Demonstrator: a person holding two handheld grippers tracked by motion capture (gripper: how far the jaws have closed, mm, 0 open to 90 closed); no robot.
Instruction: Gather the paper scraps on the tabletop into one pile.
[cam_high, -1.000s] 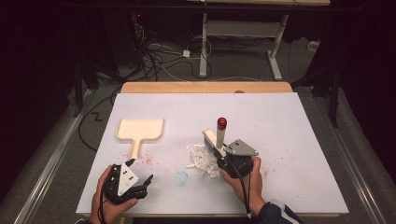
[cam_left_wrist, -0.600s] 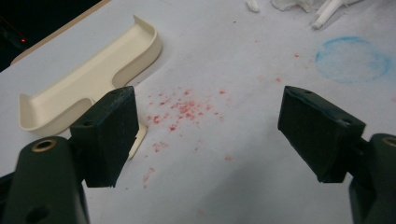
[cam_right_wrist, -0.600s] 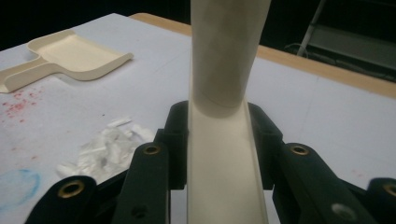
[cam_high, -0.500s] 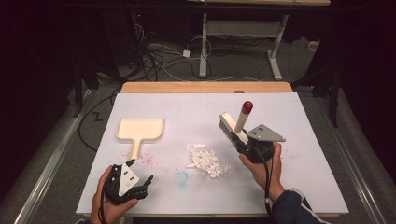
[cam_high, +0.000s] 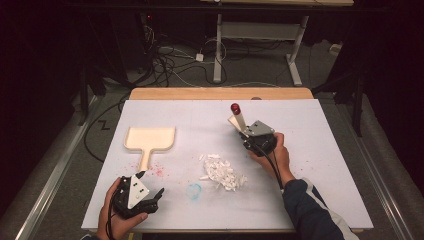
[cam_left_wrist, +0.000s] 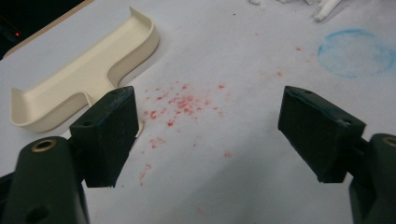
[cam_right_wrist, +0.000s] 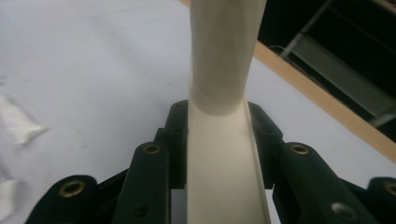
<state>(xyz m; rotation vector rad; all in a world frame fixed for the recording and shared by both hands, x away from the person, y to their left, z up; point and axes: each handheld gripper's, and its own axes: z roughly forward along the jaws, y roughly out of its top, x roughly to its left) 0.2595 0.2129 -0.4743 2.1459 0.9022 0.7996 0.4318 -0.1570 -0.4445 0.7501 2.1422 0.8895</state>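
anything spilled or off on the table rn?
Yes. A loose pile of white scraps lies mid-table, not in the dustpan. Red specks dot the table by the dustpan's handle, and a blue ring stain sits near the front. The right gripper is shut on a brush; the left gripper is open.

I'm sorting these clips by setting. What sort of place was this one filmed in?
Probably a lab or workshop recording station, not a home. A white table stands in a dark room, loose cables run over the floor behind it, and a metal-legged bench frame stands beyond.
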